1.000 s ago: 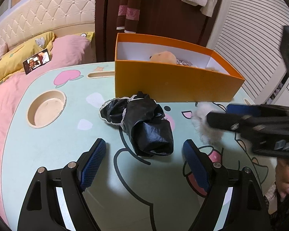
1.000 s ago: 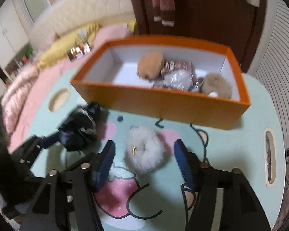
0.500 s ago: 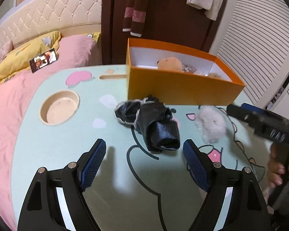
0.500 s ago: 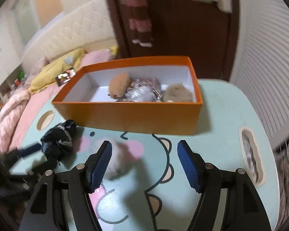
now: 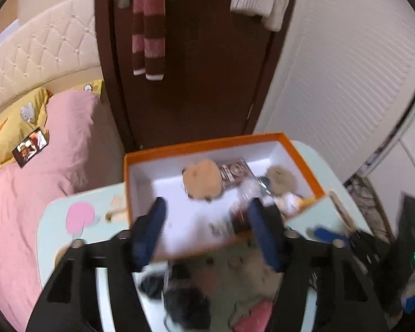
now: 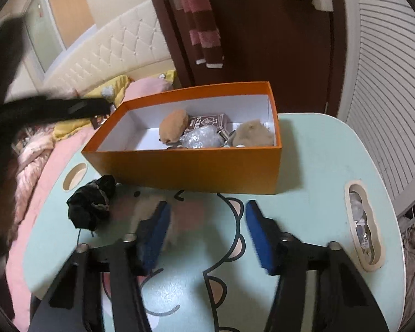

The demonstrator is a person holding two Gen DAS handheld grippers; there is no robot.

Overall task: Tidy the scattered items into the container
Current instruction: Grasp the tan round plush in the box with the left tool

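An orange box (image 6: 191, 171) stands on the mint table (image 6: 318, 171) and holds a tan plush (image 6: 173, 125), a dark card pack (image 6: 207, 120), a clear wrap and a beige pompom (image 6: 253, 135). A black cloth bundle (image 6: 91, 204) and a white fluffy pompom (image 6: 145, 207) lie in front of it. My right gripper (image 6: 207, 235) is open and empty, raised over the table beside the pompom. My left gripper (image 5: 210, 232) is open and empty, raised high and looking down into the box (image 5: 130, 188); the cloth (image 5: 179, 301) and the pompom (image 5: 257, 271) show blurred below it.
A pink bed (image 5: 69, 144) with a phone (image 5: 30, 146) lies left of the table. A dark wooden door (image 6: 262, 41) with hanging clothes stands behind the box. The table has a round cup hole (image 6: 74, 177) at left and a slot (image 6: 363, 221) at right.
Both grippers have lifted up and back from the table, empty. The left one now looks down into the box. The cloth and white pompom stay on the table.
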